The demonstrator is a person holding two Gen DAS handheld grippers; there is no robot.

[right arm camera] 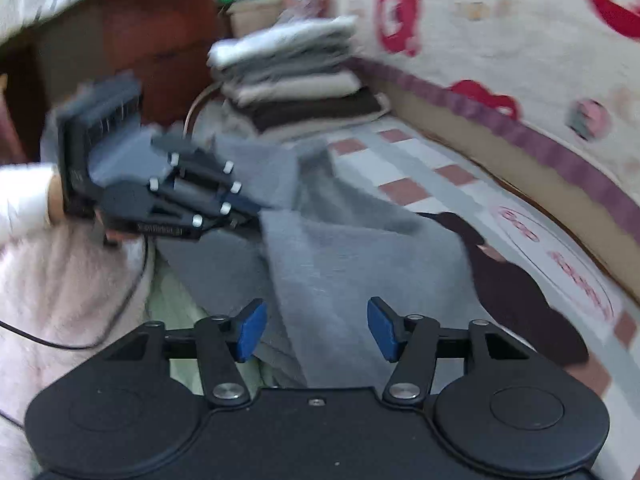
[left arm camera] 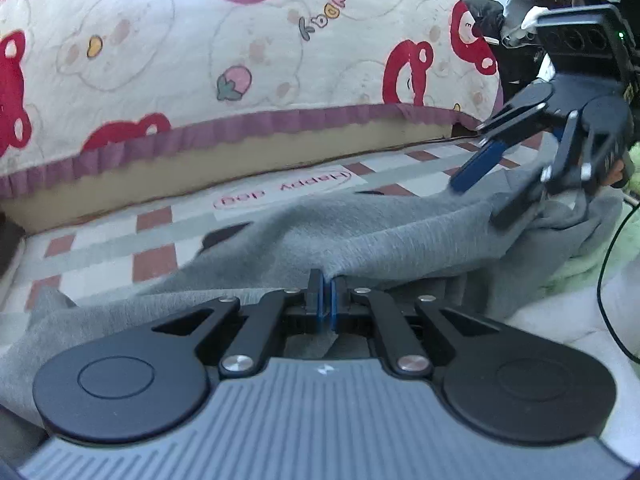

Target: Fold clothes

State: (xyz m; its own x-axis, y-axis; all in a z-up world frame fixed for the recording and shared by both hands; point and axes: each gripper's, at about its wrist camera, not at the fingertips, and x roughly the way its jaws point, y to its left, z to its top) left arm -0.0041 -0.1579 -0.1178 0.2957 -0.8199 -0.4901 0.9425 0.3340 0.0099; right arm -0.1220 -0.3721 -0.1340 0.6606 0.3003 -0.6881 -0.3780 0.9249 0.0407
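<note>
A bear-print quilt point(left arm camera: 248, 40) with a purple ruffled hem fills the background, its lower edge running along the far side of a checked sheet point(left arm camera: 132, 240) of white, grey and brick-red squares that bears a "Happy dog" label. On that sheet lies the grey garment point(left arm camera: 360, 236) — a soft sweatshirt-like fabric, rumpled and spread across the bed between the two tools, part of it lifted into a ridge.

A stack of folded clothes point(right arm camera: 296, 84) sits at the far end of the sheet in the right wrist view, blurred, beyond the garment's upper edge.

The left gripper point(left arm camera: 327, 294) has its blue pads pressed together with a fold of the grey garment pinched between them; the cloth rises from the pinch and drapes away on both sides. In the right wrist view this same tool appears at the left, its tips at the garment's edge, though motion blur hides the detail.

The right gripper point(right arm camera: 316, 330) stands with its fingers spread wide, nothing between them — the grey garment lies just beyond and below the gap. A black cable point(left arm camera: 608, 280) trails at the bed's edge.
</note>
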